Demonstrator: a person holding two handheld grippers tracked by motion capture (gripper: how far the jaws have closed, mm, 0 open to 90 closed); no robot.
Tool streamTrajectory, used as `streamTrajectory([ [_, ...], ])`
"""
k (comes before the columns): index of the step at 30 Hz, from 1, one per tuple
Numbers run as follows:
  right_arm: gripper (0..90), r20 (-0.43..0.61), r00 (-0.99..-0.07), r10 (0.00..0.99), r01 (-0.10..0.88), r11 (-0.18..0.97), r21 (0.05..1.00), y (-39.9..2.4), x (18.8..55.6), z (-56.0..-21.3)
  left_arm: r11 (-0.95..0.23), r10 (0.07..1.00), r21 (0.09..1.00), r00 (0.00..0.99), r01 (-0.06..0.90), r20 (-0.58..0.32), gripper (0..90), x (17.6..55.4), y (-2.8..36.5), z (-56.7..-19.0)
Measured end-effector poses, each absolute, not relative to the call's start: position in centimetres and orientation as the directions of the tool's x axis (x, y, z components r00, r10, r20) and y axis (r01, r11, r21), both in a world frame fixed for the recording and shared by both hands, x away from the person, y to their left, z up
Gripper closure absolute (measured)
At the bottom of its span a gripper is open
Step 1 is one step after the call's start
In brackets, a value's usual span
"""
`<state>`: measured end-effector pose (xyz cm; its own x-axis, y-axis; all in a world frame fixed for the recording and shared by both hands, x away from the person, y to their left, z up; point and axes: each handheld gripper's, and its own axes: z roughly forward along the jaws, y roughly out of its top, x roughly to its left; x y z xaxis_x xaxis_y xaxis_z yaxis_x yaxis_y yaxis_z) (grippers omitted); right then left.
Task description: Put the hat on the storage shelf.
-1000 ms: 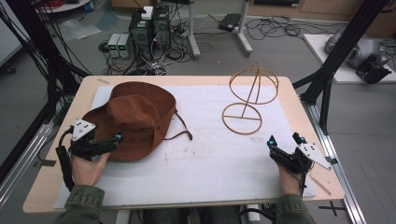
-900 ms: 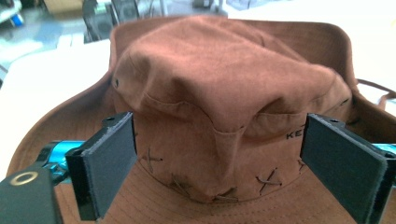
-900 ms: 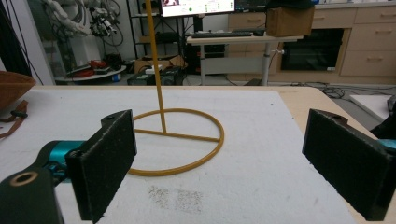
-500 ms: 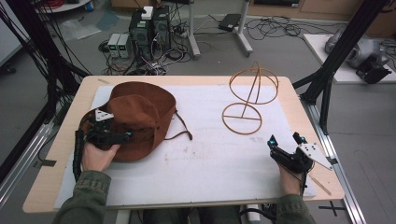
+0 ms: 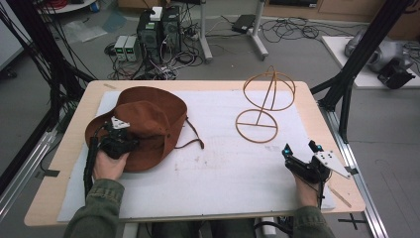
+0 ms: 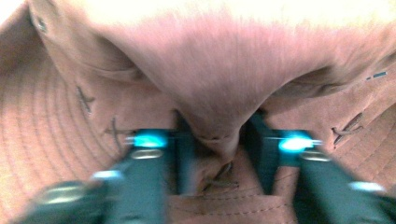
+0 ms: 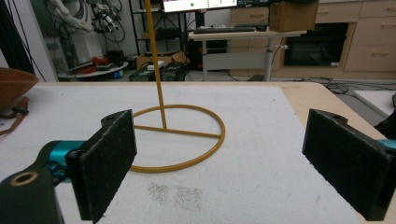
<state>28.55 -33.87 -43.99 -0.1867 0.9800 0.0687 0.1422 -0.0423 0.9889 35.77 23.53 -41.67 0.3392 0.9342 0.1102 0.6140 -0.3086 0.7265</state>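
Brown hat (image 5: pixel 148 124) sitting on the left half of the white mat (image 5: pixel 223 168) covering the counter (image 5: pixel 317 106), chin cord trailing off toward the middle. Left gripper (image 5: pixel 130 144) planted on the near brim, fingers (image 6: pixel 184 161) pinched in on a fold of the crown, felt bunched between them, picture blurred but the squeeze plain enough. Wire hat stand (image 5: pixel 265 106) upright on the right half, well apart from the hat, ring base flat on the mat. Right gripper (image 5: pixel 301 148) parked near the counter's front right corner, fingers (image 7: pixel 107 158) spread wide, holding nothing, facing the stand's base.
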Motion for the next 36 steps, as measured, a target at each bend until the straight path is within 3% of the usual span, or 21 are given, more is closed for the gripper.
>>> streamTrajectory([
  [2, 9.2, 0.062, -0.188, 0.980, 0.151, -0.034, 0.988, -33.9, 28.6, -44.0, -0.338, 0.926, 0.721, 0.350, 0.605, 0.141, 85.4, 35.6, 23.4, -41.7],
  [3, 9.2, 0.057, -0.189, 0.980, 0.154, -0.028, 0.988, -33.8, 28.7, -44.1, -0.373, 0.914, 0.712, 0.367, 0.594, 0.172, 88.6, 35.5, 23.2, -41.8],
  [17, 9.2, 0.044, -0.208, 0.977, 0.165, -0.009, 0.986, -33.7, 28.7, -44.2, -0.340, 0.911, 0.800, 0.384, 0.495, 0.150, 89.5, 33.6, 23.6, -39.9],
  [21, 9.2, 0.049, -0.211, 0.976, 0.169, -0.013, 0.985, -33.6, 28.6, -44.1, -0.283, 0.921, 0.841, 0.376, 0.461, 0.104, 89.5, 33.0, 24.1, -39.0],
  [36, 9.2, 0.056, -0.211, 0.976, 0.165, -0.021, 0.986, -33.7, 28.6, -44.1, -0.057, 0.938, 0.980, 0.347, 0.191, -0.013, 89.3, 30.8, 25.5, -33.0],
])
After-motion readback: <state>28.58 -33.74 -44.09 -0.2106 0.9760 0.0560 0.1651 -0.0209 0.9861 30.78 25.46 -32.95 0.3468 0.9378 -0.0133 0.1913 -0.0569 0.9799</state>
